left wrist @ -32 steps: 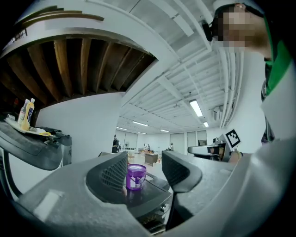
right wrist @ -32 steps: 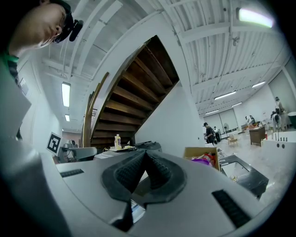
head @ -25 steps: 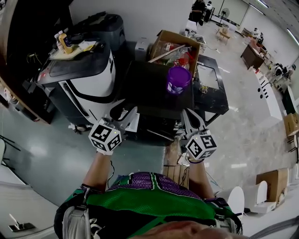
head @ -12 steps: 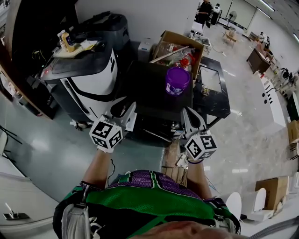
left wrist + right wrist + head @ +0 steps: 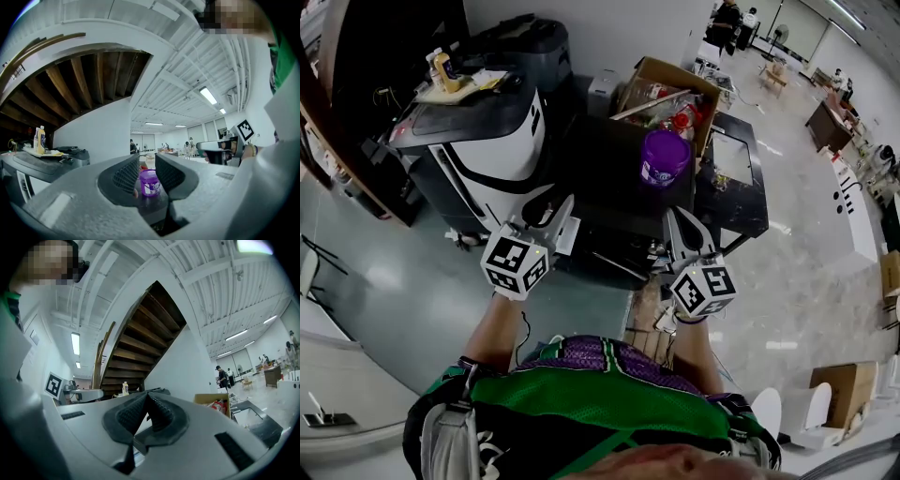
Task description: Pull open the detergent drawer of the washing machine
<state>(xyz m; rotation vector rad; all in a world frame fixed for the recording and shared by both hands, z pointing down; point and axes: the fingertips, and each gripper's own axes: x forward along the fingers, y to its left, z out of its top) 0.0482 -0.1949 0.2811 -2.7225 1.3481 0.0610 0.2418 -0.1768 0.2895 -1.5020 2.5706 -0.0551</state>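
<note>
Left gripper, jaws just narrowing, empty; right gripper closed tip-to-tip; both face dark washing machine on glossy floor.

Black washing machine, seen from above.
It stands upright; I can't tell from here whether its detergent drawer is open.

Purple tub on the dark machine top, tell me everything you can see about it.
The purple tub is a small round container, plastic by its look, with its purple lid on and a pale printed label on its side. It stands upright toward the far right of the dark machine top, just in front of the open cardboard box. Nothing but that top appears to touch it.
</note>
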